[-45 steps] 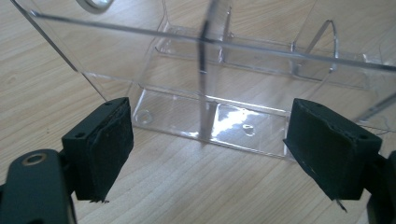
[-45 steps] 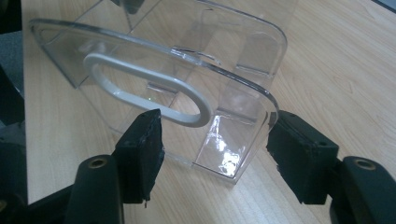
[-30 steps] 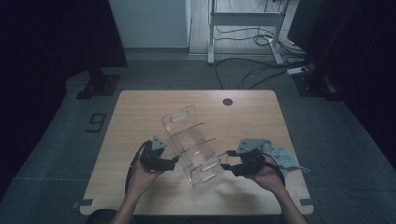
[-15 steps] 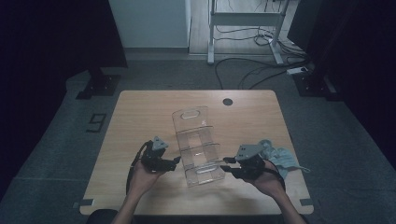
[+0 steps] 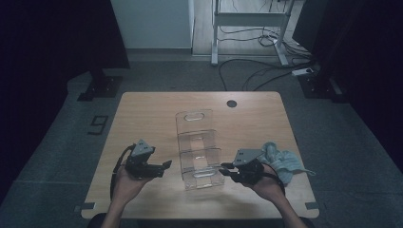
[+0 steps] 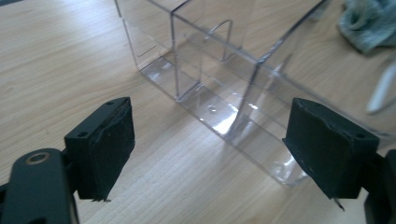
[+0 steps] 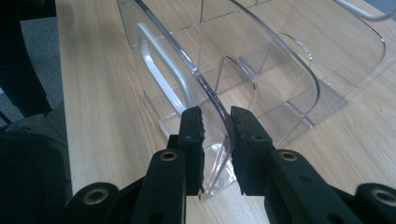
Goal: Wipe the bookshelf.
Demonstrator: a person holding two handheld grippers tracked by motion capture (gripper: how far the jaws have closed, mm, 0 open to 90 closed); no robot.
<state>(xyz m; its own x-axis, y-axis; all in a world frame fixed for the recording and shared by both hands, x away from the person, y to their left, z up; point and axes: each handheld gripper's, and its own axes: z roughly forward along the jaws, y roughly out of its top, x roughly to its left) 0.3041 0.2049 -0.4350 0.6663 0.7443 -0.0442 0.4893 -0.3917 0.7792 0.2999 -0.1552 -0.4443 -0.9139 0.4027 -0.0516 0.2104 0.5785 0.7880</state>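
A clear acrylic tiered organizer stands on the wooden table between my two hands. My left gripper hovers a little to its left, jaws wide apart and holding nothing. In the left gripper view the organizer's base lies beyond the left gripper. My right gripper is at the organizer's near right corner. Its jaws have just been closing. In the right gripper view the low front wall runs between the two pads of the right gripper, with a thin gap still showing beside one pad.
A crumpled pale blue cloth lies on the table right of my right hand, also at the top right of the left gripper view as the cloth. A round cable hole sits near the far edge. Dark floor surrounds the table.
The organizer, tilted and turned a second ago, now stands square on the table. My left gripper has drawn back from it and risen. The right jaws have narrowed around the front wall.
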